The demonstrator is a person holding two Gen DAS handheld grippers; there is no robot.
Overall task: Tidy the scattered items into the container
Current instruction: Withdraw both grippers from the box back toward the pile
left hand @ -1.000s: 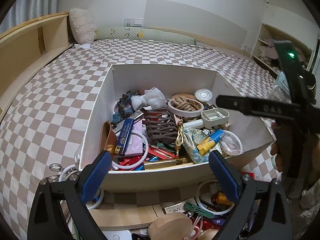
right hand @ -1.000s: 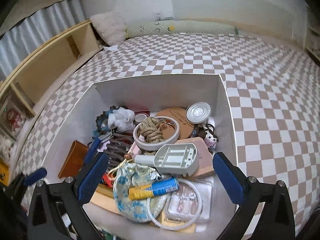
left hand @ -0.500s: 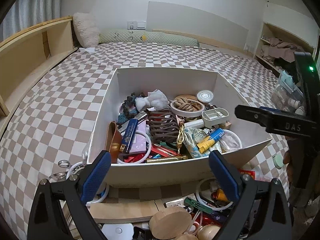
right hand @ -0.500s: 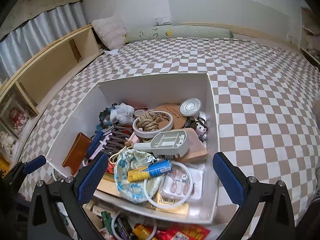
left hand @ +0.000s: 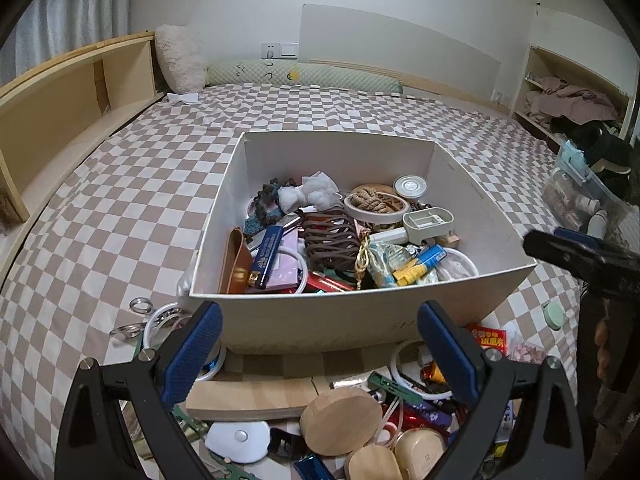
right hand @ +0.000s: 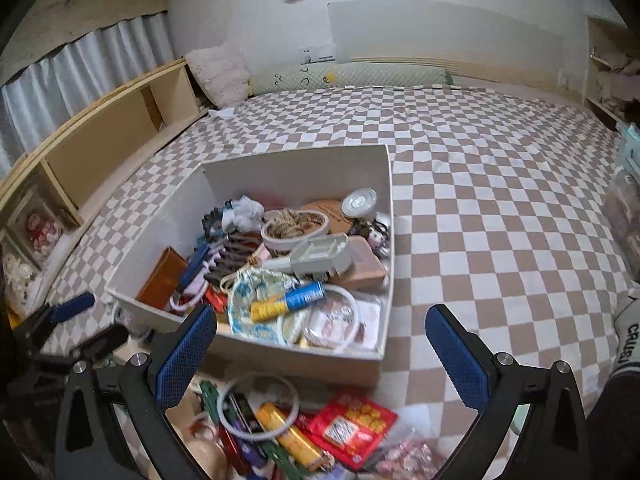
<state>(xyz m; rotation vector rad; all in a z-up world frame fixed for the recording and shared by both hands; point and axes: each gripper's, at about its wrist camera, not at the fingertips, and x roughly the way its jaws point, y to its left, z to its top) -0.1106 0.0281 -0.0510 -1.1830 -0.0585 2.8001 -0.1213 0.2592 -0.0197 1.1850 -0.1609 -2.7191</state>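
Left gripper [left hand: 320, 344] and right gripper [right hand: 322, 350] both spread wide, empty, above clutter before the white box [left hand: 360, 324].

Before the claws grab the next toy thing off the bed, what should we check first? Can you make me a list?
1. Left claw open and holding nothing: ok.
2. Right claw open and holding nothing: ok.
3. Things left outside the white box, like the round wooden block and red packet: ok, plenty to pick.
4. Room left in the box: not ok near the front, piled high; the back looks freer.
5. Claws far enough apart not to bump: cannot tell.
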